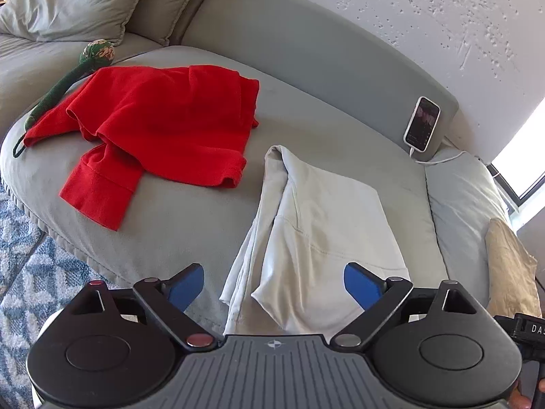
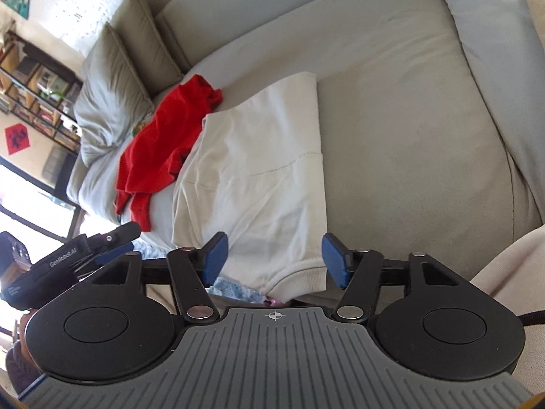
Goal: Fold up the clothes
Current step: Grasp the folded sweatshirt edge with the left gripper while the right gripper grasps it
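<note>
A white garment [image 1: 316,225] lies partly folded on the grey sofa seat [image 1: 177,218], its near edge between the fingers of my left gripper [image 1: 274,288], which is open and above it. In the right wrist view the same white garment [image 2: 259,184] lies flat with its ribbed hem at the seat's front edge, between the open fingers of my right gripper [image 2: 276,259]. A red sweater [image 1: 160,126] lies crumpled to the left of the white one; it also shows in the right wrist view [image 2: 160,146]. The left gripper's body [image 2: 68,259] shows at the left.
A green stuffed toy [image 1: 71,75] lies behind the red sweater. A phone [image 1: 422,124] on a cable leans against the sofa back. Grey cushions [image 1: 71,0] sit at the back left, a tan cushion [image 1: 511,269] at the right. A blue patterned rug [image 1: 24,266] covers the floor.
</note>
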Action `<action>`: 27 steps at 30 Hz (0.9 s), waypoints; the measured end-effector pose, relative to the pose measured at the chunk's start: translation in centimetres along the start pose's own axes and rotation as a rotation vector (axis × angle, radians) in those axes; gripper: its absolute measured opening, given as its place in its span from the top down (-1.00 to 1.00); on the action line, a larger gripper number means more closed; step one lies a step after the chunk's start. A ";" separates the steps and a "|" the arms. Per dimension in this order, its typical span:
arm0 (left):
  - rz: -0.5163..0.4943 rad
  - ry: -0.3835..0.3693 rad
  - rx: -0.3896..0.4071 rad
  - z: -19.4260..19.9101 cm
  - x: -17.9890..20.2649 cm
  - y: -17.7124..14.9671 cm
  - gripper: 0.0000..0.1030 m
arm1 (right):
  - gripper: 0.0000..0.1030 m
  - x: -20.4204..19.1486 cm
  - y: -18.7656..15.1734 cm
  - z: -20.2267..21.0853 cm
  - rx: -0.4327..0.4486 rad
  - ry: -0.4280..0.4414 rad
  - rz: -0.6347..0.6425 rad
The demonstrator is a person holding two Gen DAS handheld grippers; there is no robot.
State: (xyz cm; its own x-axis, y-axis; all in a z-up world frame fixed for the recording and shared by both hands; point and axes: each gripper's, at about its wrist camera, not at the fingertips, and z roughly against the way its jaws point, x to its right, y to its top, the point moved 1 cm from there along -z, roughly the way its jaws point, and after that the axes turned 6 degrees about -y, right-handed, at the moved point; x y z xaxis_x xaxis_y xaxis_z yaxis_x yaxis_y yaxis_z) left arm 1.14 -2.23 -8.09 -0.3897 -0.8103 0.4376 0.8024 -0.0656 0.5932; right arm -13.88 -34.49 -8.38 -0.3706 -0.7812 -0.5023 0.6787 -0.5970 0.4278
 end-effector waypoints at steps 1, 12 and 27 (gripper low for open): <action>0.010 0.001 -0.003 -0.2 -0.3 0.2 -0.80 | -0.50 0.1 0.2 -0.1 0.003 0.007 -0.013; 0.165 -0.079 -0.090 -5.7 -3.8 2.1 -0.81 | -0.51 1.6 3.3 -3.1 0.025 0.064 -0.114; 0.054 -0.297 -0.308 -10.7 -3.1 3.6 -0.75 | -0.34 6.7 6.5 -10.1 -0.064 0.228 -0.287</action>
State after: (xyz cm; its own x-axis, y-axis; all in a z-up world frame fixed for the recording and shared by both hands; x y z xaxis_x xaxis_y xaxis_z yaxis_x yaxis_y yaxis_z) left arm 10.07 -6.19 -14.50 -0.4206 -0.6175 0.6647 0.9050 -0.2347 0.3547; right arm -5.53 -41.71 -16.56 -0.4058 -0.5188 -0.7525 0.6088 -0.7675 0.2008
